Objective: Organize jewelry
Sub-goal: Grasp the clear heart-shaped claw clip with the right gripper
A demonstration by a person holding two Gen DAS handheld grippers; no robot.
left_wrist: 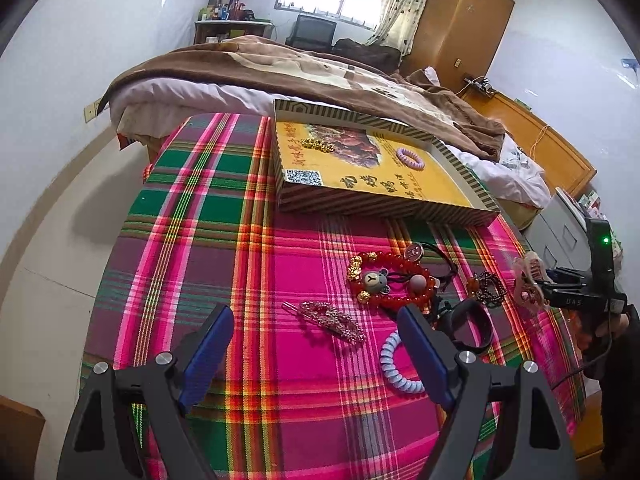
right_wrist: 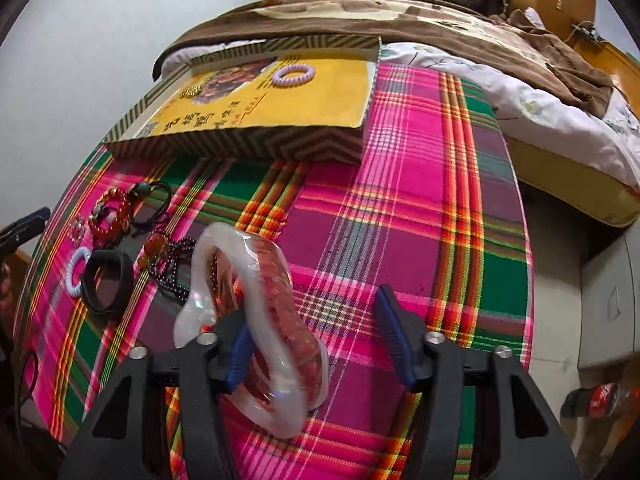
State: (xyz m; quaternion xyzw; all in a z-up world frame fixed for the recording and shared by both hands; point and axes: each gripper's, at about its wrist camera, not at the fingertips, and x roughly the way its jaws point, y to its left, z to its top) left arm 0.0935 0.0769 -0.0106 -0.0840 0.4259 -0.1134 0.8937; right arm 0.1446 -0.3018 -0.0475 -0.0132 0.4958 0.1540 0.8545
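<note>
A yellow box lid (left_wrist: 400, 190) (right_wrist: 320, 92) lies on the plaid table and holds a purple coil hair tie (left_wrist: 411, 157) (right_wrist: 293, 74) and a gold bead bracelet (left_wrist: 317, 145). Loose jewelry lies nearer: a red bead bracelet with a bear charm (left_wrist: 386, 280) (right_wrist: 110, 216), a pink rhinestone hair clip (left_wrist: 332, 320), a blue coil tie (left_wrist: 394, 364) (right_wrist: 76, 270), a black band (left_wrist: 470, 326) (right_wrist: 106, 280) and dark beads (left_wrist: 490, 288) (right_wrist: 168, 262). My left gripper (left_wrist: 316, 344) is open above the rhinestone clip. My right gripper (right_wrist: 316, 344) (left_wrist: 532, 286) stands wide, with a translucent pink claw clip (right_wrist: 256, 320) hanging on its left finger.
The plaid cloth (left_wrist: 280, 248) covers a small table beside a bed with a brown blanket (left_wrist: 280, 68). A grey cabinet (right_wrist: 612, 292) and a cola bottle (right_wrist: 596, 400) on the floor stand to the right. A wooden wardrobe (left_wrist: 460, 20) is at the back.
</note>
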